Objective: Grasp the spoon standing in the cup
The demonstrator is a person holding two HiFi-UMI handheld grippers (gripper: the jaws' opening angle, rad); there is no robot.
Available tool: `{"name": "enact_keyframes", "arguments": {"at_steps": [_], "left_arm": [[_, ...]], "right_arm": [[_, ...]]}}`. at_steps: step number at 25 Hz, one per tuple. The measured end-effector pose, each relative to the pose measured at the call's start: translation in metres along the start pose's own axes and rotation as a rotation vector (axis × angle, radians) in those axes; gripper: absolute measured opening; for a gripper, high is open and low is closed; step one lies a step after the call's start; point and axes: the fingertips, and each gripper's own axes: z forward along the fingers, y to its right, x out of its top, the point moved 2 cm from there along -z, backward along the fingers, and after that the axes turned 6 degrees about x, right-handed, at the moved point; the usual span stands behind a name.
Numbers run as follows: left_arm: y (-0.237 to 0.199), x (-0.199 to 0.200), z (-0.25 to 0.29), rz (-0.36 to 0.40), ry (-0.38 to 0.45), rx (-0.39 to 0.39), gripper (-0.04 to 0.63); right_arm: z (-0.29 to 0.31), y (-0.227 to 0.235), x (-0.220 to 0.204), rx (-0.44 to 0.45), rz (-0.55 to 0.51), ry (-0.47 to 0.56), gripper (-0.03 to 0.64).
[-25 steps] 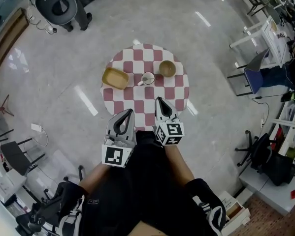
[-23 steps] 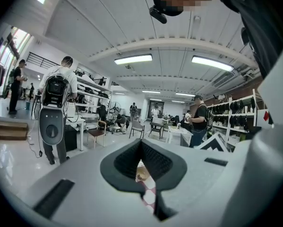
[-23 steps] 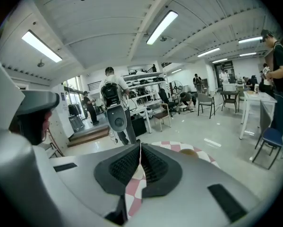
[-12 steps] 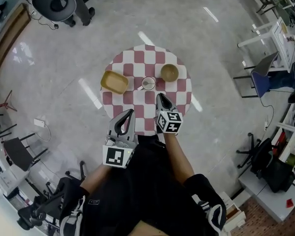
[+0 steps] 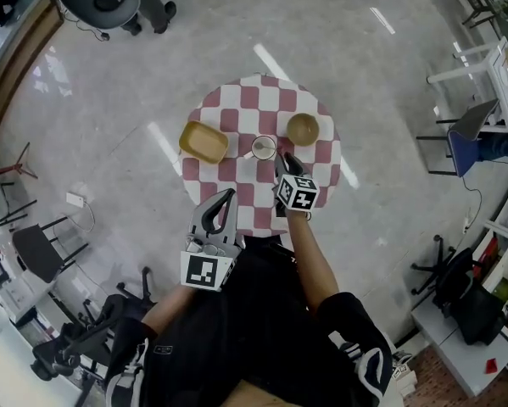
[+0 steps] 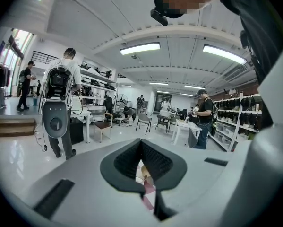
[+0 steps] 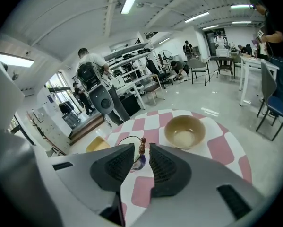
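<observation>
Table [image 5: 254,100], round, pink-checked, carrying the cup [image 5: 263,148], stands on glossy floor [image 5: 321,24].

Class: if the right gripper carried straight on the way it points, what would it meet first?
Most likely the spoon, which stands in the cup. Its beaded handle lines up with the gap between the open jaws of the right gripper. Depth is uncertain.

Table [image 5: 237,166]: you face a round one under a red-and-white checked cloth.
Cup [image 5: 263,148]: near the middle of your table.
Tray [image 5: 204,142]: yellow, to your left of the cup, apart from it.
Bowl [image 5: 303,129]: tan, round, right of the cup, slightly farther from you.
</observation>
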Motion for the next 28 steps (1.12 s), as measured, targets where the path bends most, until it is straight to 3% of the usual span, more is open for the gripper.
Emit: {"name": "enact_keyframes", "arguments": {"at_steps": [6,16,28], "left_arm": [[-0.007,-0.007,0.005,-0.003,-0.021,0.022,0.008],[-0.017,-0.015,-0.004,-0.006,-0.029,0.054,0.008],[-0.019,-0.017,-0.059,-0.019,0.048,0.026,0.008]], "right_arm": [[0.022,0.007,-0.010,0.018,0.042,-0.026,0.103],[0.031,0.005,-0.009,0.005,-0.004,-0.007,0.067],[-0.023,-0.033,0.013,-0.004,-0.070,0.131,0.066]]}}
